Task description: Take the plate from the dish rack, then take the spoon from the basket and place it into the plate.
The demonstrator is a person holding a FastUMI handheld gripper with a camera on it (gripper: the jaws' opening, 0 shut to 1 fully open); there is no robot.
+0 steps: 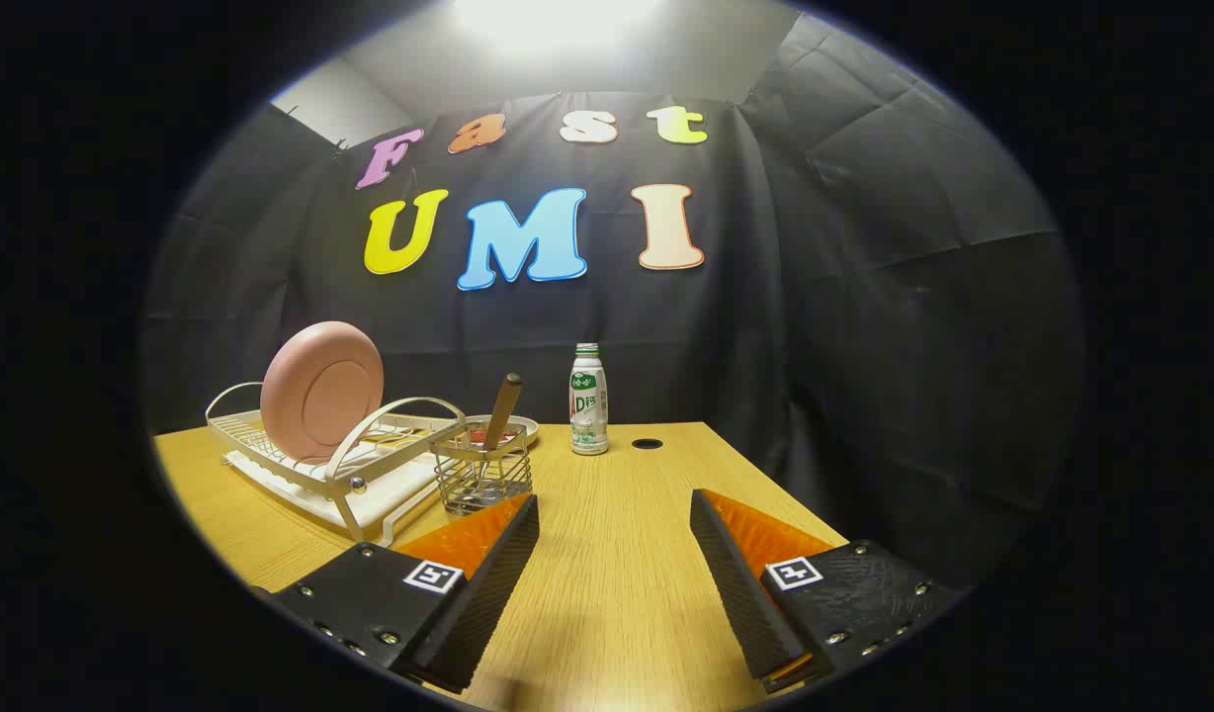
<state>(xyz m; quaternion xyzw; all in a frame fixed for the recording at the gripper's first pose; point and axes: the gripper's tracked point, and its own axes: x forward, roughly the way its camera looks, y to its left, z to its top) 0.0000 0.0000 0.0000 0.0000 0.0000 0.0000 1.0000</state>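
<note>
Wooden table (617, 593), small white bottle (588, 400) standing near its far edge, round hole (647, 443) beside it

Your bench (617, 554): pale wood grain, matt. Plate (321, 390): smooth pink, faint sheen. Dish rack (271, 435): cream-coated metal wire on a white plastic tray. Basket (481, 477): bright wire mesh. Bottle (588, 400): glossy plastic. Your gripper (615, 514), fingers parted over bare wood: ribbed black pads, orange plastic backs.

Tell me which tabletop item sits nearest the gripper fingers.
The wire mesh basket holding the brown-handled spoon, just ahead of one finger of the open gripper; rack and bottle sit farther back.
</note>
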